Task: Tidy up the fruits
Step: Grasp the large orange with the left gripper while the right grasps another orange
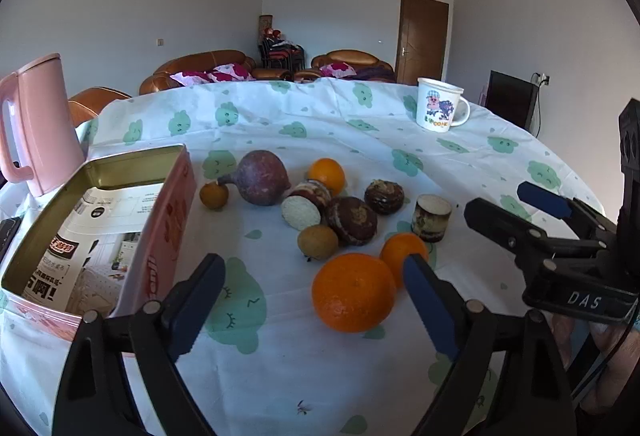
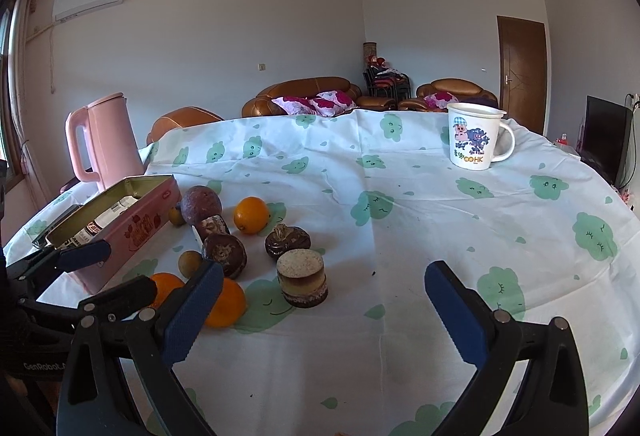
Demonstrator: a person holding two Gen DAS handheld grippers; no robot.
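Observation:
Several fruits lie on the cloth-covered table (image 1: 360,140). A big orange (image 1: 354,292) sits between the fingers of my left gripper (image 1: 314,262), close to the right finger; the pads do not press it, so this gripper is open. Behind it are a smaller orange (image 1: 400,248), a third orange (image 1: 327,174), a purple round fruit (image 1: 264,178), dark brown fruits (image 1: 352,220) and a cut cylinder piece (image 1: 432,216). An open pink tin (image 1: 160,220) with a leaflet inside stands to the left. My right gripper (image 2: 324,268) is wide open and empty, with the cylinder piece (image 2: 302,282) just beyond it.
A pink kettle (image 1: 36,124) stands behind the tin at the far left. A white cartoon mug (image 2: 474,140) is at the table's far right. Sofas and a door lie beyond the table. The left gripper (image 2: 120,268) shows at the right wrist view's left edge.

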